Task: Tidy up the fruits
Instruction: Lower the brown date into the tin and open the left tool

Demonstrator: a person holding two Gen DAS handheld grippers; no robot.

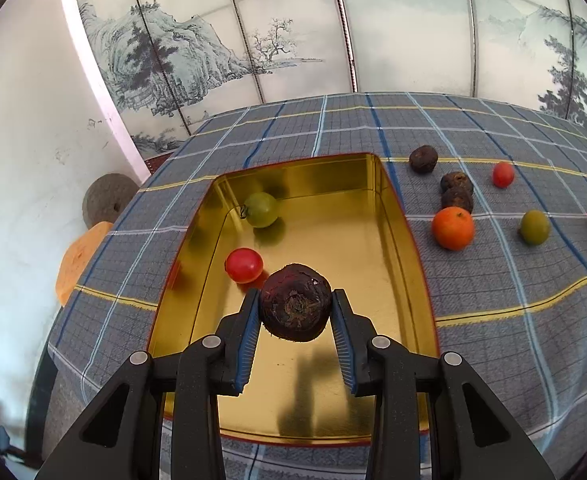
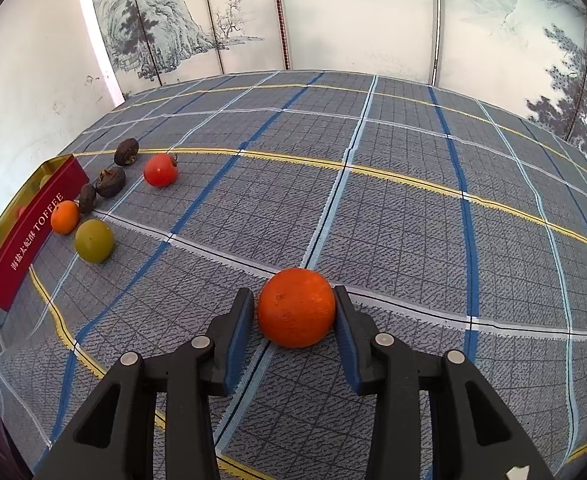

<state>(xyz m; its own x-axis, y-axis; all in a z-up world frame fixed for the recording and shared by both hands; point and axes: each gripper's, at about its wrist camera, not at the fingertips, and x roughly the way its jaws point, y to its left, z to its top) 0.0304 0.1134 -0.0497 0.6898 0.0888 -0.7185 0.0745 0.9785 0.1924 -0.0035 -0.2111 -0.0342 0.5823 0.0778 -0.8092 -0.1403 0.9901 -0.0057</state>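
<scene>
My left gripper (image 1: pixel 296 296) is shut on a dark wrinkled fruit (image 1: pixel 295 308), held above the near half of a gold tin (image 1: pixel 393 208). Inside the tin lie a green tomato (image 1: pixel 260 209) and a red tomato (image 1: pixel 244 265). In the right wrist view a big orange (image 2: pixel 296 307) rests on the checked cloth between the fingers of my right gripper (image 2: pixel 293 294). The right pad touches the orange, the left pad stands a sliver off it, so the jaws are open. The tin's red side (image 2: pixel 33 232) shows at the far left.
Loose fruit lies on the cloth beside the tin: a small orange (image 1: pixel 452 228), a green fruit (image 1: pixel 535 227), a red tomato (image 1: pixel 503 174) and three dark wrinkled fruits (image 1: pixel 423 159). A painted folding screen stands behind the table. The table's left edge drops off near the tin.
</scene>
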